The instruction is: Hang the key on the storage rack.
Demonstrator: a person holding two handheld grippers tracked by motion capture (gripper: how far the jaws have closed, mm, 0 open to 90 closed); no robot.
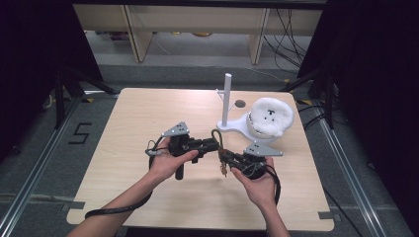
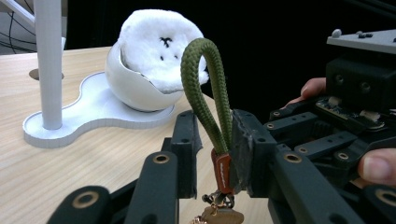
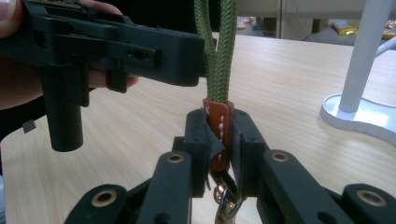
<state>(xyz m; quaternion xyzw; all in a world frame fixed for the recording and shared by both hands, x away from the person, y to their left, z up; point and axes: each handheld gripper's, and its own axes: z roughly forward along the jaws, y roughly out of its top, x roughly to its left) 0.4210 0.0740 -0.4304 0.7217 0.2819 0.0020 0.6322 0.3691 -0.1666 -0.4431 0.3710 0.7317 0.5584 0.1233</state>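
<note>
A person at a wooden table (image 1: pixel 148 108) works two hand-held grippers on a key strap (image 2: pixel 205 93), a green cord loop with a brown leather tab and metal ring hanging below. The right gripper (image 3: pixel 219 135) is clamped tight on the leather tab (image 3: pixel 217 135), holding the strap upright above the table so its loop stands free. The left gripper (image 2: pixel 212 149), brought in from the side, has its jaws narrowed around the cord just above the tab, one jaw against it and a gap left on the other side, so it does not yet grip; the aim seems to be to take over the loop. Well apart, behind them, a white stand (image 1: pixel 232 129) with an upright post (image 1: pixel 227 98) waits, likely the hanging place, beside a fluffy white toy (image 1: pixel 271 116) in its cup.
</note>
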